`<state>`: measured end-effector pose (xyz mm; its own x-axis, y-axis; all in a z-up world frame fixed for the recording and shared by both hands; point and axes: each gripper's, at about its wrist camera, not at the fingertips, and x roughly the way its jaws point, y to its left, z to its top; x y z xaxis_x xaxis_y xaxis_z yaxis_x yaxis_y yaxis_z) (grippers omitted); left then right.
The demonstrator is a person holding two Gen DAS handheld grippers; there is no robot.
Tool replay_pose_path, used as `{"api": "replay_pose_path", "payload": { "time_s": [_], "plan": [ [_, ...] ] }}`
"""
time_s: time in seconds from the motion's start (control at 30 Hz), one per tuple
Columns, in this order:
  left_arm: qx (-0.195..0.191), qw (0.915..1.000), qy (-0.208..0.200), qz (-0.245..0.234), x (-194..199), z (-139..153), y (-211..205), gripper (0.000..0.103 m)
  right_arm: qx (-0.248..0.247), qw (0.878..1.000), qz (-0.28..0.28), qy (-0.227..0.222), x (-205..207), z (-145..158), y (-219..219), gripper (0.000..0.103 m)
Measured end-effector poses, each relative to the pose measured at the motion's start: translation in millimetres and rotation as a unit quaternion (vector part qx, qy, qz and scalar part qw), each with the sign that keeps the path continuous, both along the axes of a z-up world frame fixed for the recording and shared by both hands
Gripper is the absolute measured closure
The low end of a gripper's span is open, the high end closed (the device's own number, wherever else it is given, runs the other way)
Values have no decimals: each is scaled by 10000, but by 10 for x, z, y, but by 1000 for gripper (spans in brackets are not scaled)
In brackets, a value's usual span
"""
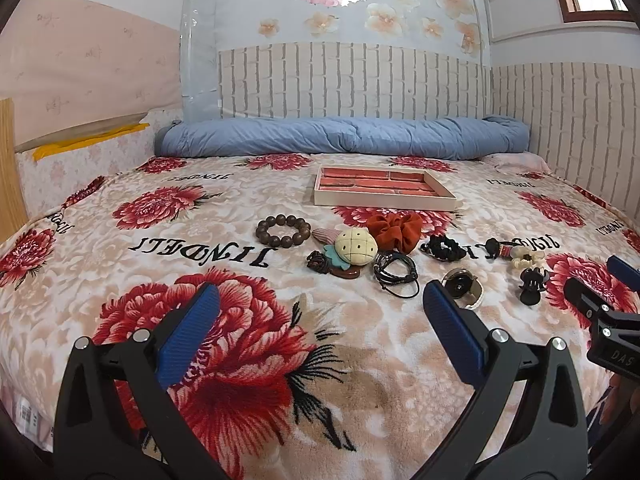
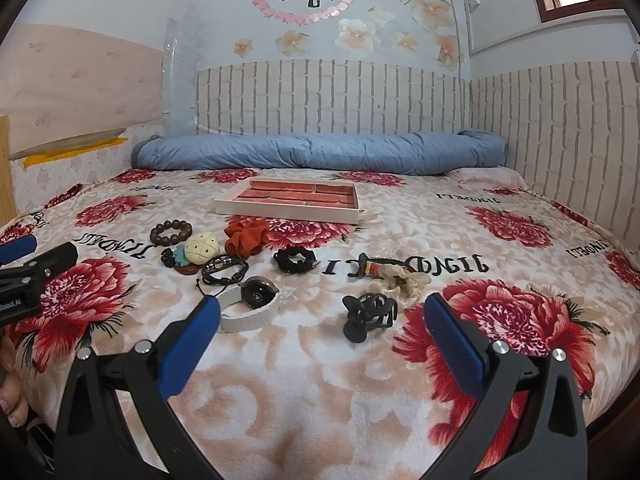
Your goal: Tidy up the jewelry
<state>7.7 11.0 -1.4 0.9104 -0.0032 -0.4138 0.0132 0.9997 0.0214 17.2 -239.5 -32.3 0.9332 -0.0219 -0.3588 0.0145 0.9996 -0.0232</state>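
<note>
Jewelry tray (image 1: 384,200) behind scrunchie (image 1: 396,230) | watch (image 2: 252,304), claw clip (image 2: 368,316) nearest | both grippers spread, empty

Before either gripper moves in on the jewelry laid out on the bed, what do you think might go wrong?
1. The black cord bracelet lies against the watch, so lifting one may drag the other.
2. The plush blanket is soft; fingers pressing down for the black claw clip may snag pile.
3. The tray sits beyond the pieces, so a carried item could drop.
</note>
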Motion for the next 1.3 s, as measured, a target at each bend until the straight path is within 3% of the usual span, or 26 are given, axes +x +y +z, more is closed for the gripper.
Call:
{"api": "replay_pose_path", "payload": {
  "time_s": [1.3],
  "plan": [
    [4,10000,5,-1,1,-12,0,5,-5,10000,-65,56,11,-14,11,4]
  ]
}}
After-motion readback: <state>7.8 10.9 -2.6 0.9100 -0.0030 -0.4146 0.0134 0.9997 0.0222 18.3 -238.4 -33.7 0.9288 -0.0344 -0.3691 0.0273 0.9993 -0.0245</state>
